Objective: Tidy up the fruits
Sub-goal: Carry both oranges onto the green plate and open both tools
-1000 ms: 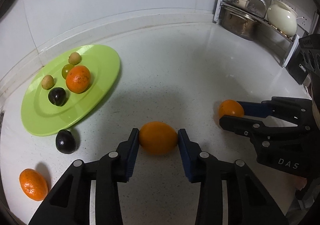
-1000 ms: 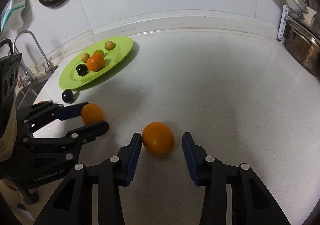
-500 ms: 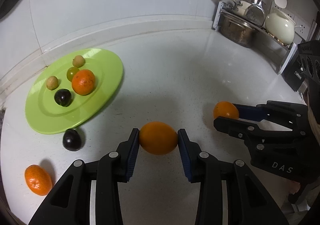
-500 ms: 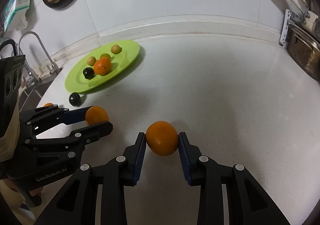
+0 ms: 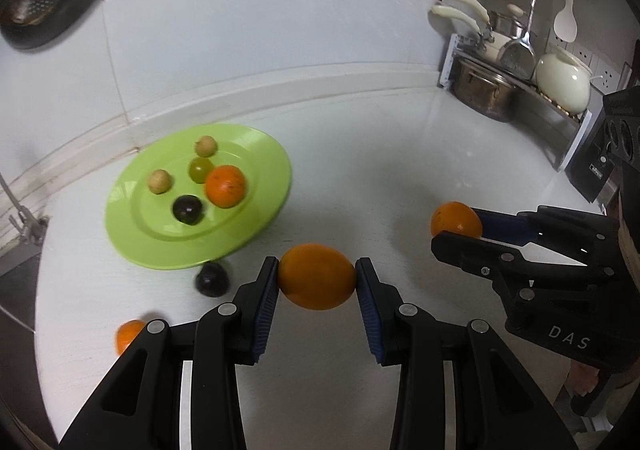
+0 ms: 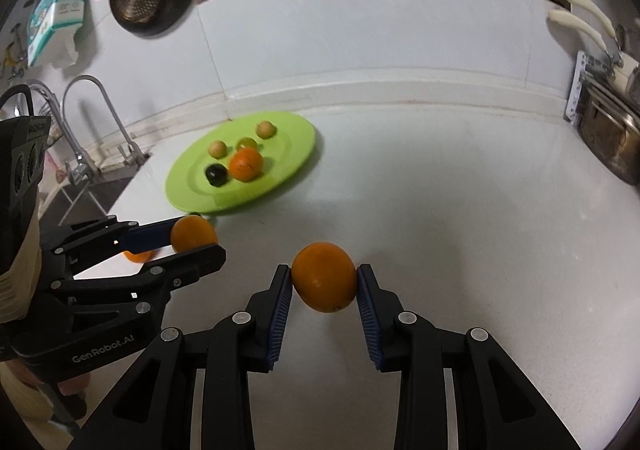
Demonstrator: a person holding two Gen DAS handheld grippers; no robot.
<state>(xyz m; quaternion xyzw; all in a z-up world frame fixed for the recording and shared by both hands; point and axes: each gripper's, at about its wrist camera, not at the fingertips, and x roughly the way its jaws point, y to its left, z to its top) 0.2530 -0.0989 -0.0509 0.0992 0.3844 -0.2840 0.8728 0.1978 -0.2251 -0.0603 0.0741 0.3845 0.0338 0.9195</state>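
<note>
My left gripper is shut on an orange and holds it above the white counter; that gripper and its orange also show at the left of the right wrist view. My right gripper is shut on a second orange, also lifted; this orange shows at the right of the left wrist view. A green plate at the back left carries an orange, a dark fruit, a green grape and two small tan fruits.
A dark fruit and a small orange lie on the counter in front of the plate. A pot rack with pans stands at the back right. A sink and tap lie left of the plate.
My right gripper closed on its orange. Both grippers rose off the counter with their oranges, and the plate now sits closer to the middle of both views.
</note>
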